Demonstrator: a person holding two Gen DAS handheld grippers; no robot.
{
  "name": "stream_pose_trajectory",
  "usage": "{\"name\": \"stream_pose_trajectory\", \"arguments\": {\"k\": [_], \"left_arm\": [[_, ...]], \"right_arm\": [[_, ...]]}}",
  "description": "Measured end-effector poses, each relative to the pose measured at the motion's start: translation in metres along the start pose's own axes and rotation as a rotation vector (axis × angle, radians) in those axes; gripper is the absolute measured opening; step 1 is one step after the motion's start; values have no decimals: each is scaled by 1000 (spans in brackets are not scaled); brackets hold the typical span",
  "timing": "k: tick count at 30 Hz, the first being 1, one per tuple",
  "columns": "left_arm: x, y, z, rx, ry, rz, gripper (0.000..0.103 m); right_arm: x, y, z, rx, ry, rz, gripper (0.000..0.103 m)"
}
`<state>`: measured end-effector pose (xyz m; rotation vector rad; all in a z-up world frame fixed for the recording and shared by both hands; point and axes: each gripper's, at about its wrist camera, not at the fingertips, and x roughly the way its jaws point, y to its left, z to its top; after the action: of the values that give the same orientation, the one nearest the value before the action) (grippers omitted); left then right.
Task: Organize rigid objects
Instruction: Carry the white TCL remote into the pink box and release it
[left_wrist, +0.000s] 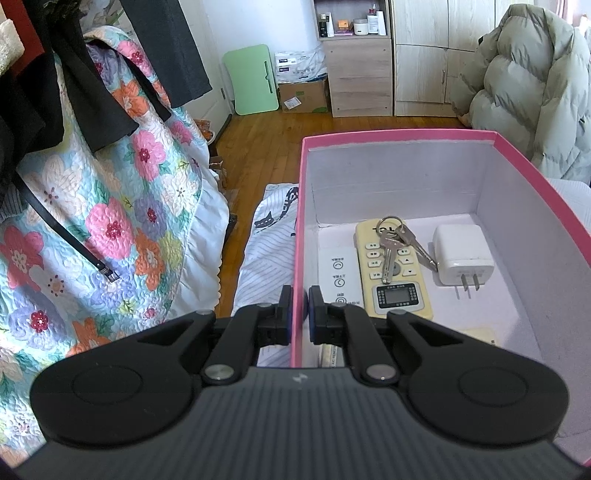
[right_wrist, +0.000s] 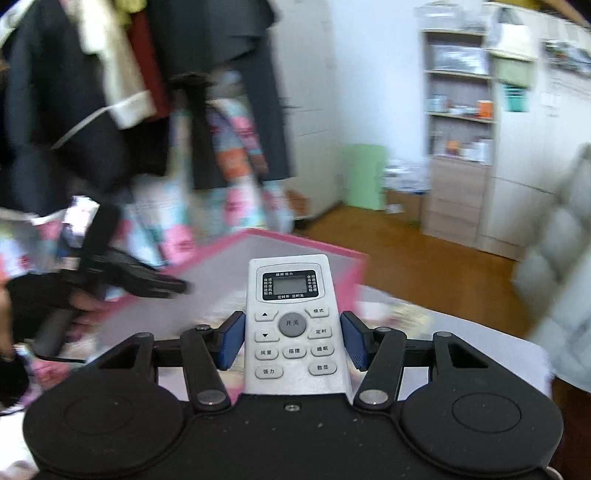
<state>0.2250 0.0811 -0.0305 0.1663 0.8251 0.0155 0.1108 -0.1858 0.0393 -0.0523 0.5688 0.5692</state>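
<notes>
The left tongs are closed on the near left wall of a pink cardboard box with a white interior, one finger outside the wall and the other inside. The box is seen resting on a white patterned bedsheet.

On the box floor a slim white remote is laid along the left wall, and just beside it a yellowed cream remote control with a small screen is placed. A bunch of silver keys on a ring is draped over the upper part of the cream remote. To the right, a white two-pin plug charger is set apart from the remotes.

In the blurred right wrist view, a white air-conditioner remote with grey buttons is held lengthwise between the blue pads of the right tongs, which are clamped on its sides, above the near edge of the pink box. The left tongs are seen at that box's left side.
</notes>
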Motion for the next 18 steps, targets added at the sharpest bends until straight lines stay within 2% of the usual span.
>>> {"name": "stream_pose_trajectory", "arguments": {"k": [5, 8, 13, 18], "left_arm": [[0, 1, 0, -5, 1, -1, 7], [0, 1, 0, 4, 0, 0, 7], [1, 4, 0, -3, -3, -8, 7], [1, 4, 0, -7, -8, -9, 6]], "right_arm": [[49, 42, 16, -139, 87, 63, 61], [82, 63, 22, -338, 175, 119, 61], [147, 61, 32, -489, 395, 212, 61], [179, 58, 28, -653, 513, 236, 61]]}}
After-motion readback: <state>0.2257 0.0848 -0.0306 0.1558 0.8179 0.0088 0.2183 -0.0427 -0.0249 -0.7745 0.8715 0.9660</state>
